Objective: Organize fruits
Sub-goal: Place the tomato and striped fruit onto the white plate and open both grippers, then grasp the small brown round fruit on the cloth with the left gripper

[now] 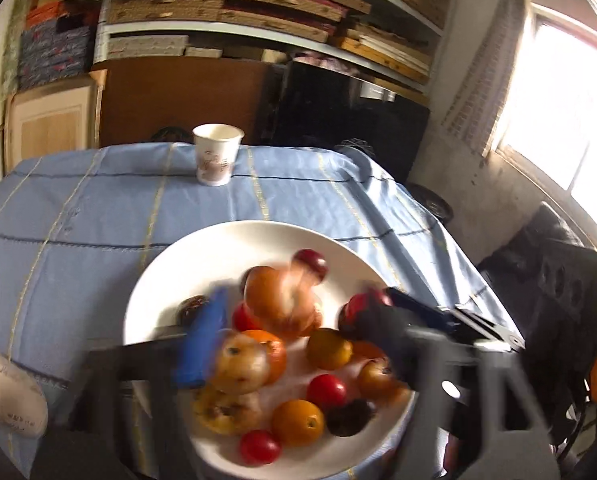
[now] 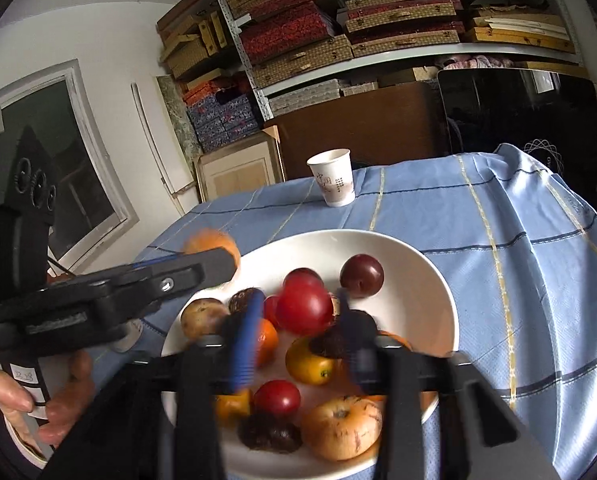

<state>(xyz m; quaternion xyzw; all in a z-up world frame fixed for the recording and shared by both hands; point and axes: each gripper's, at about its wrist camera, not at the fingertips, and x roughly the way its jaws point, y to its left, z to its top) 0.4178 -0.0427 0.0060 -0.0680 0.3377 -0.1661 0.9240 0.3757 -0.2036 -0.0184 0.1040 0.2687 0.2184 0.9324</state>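
Observation:
A white plate (image 1: 202,264) on the blue tablecloth holds several fruits: orange, red, yellow and dark ones. In the left wrist view my left gripper (image 1: 278,312) is shut on a large orange-brown fruit (image 1: 282,304), held blurred above the plate; its blue finger (image 1: 202,340) shows on the left. The right gripper (image 1: 378,312) reaches in from the right. In the right wrist view my right gripper (image 2: 298,332) stands open around a large red fruit (image 2: 304,308) in the plate (image 2: 418,272). The left gripper (image 2: 214,264) shows at left with the orange fruit (image 2: 210,242) in it.
A paper cup (image 1: 217,154) stands at the table's far edge, also in the right wrist view (image 2: 332,176). Shelves of boxes and a dark board stand behind the table. A window is at the right. A white object (image 1: 10,392) lies at the near left.

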